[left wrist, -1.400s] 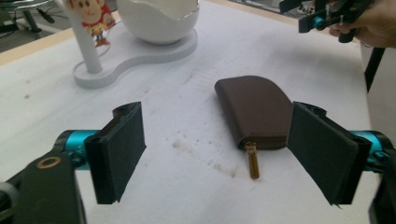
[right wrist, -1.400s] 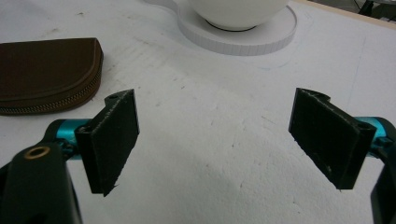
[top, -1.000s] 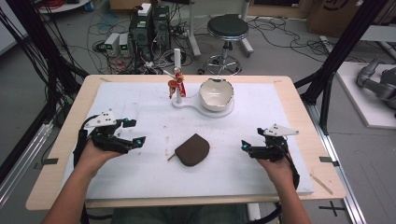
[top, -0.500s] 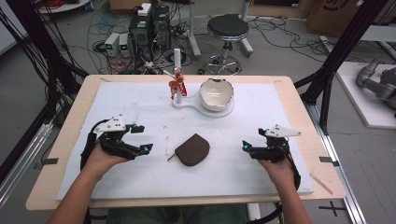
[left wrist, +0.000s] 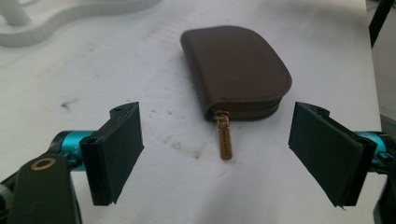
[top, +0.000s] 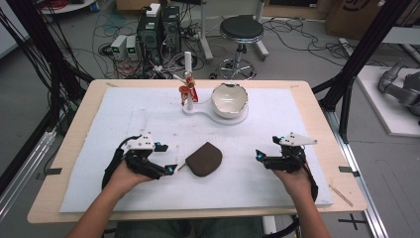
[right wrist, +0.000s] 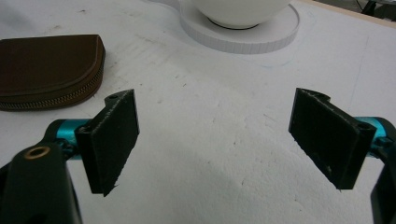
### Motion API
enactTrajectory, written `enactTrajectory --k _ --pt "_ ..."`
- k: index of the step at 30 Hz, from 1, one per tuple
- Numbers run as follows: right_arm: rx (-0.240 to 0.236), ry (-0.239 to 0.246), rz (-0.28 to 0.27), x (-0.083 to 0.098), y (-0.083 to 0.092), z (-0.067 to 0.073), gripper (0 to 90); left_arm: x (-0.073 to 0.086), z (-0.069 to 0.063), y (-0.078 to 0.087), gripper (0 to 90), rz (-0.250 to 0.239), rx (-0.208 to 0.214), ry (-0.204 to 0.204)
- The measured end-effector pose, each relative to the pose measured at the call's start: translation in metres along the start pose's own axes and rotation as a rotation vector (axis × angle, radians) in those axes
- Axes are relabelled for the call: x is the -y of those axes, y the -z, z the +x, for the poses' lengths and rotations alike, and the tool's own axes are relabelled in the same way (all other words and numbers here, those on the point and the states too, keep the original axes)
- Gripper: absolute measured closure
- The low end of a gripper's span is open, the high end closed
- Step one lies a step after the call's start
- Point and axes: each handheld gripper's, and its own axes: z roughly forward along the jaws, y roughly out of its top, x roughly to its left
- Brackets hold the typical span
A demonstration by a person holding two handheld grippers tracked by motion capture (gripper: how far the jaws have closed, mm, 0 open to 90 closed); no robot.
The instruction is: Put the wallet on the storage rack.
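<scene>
White foam board (top: pixel 307 129) covers the table. At lower left the left gripper (top: pixel 171 168), jaws apart, nears the brown zip pouch (top: pixel 204 158) at centre; the right gripper (top: pixel 258 157) waits spread. Next likely: pinch the zipper pull (left wrist: pixel 225 138).

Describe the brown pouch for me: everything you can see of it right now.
The pouch is small, dark brown, leather-looking, with one straight side and one rounded. It lies flat on the white mat, zipped shut. A brass-coloured zipper runs along its edge, and the pull tab rests on the mat, pointing toward the left gripper. Nothing grips it; both grippers are open and apart from it.
</scene>
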Motion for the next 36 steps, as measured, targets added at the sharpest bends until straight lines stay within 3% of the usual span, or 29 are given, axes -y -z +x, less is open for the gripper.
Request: enactTrajectory --k 4,9,13,26,31,36 --pt "-0.001 0.003 0.003 0.000 -0.001 0.001 16.2 0.002 -0.004 -0.013 20.6 0.030 0.003 0.002" --pt "0.001 0.010 0.006 -0.001 -0.002 0.000 16.1 0.004 -0.012 -0.034 25.1 0.115 -0.009 -0.045" --pt "-0.001 0.013 0.004 -0.001 -0.002 0.000 16.1 0.005 -0.014 -0.042 28.5 0.138 -0.030 -0.049" --pt "-0.002 0.017 0.001 -0.001 -0.002 0.000 16.1 0.005 -0.014 -0.046 42.3 0.120 -0.079 -0.065" --pt "0.001 0.014 0.001 -0.001 -0.002 0.000 16.1 0.005 -0.015 -0.046 53.5 0.118 -0.057 -0.091" --pt "0.002 0.012 -0.002 -0.001 -0.001 0.000 16.1 0.005 -0.014 -0.046 59.9 0.115 -0.056 -0.077"
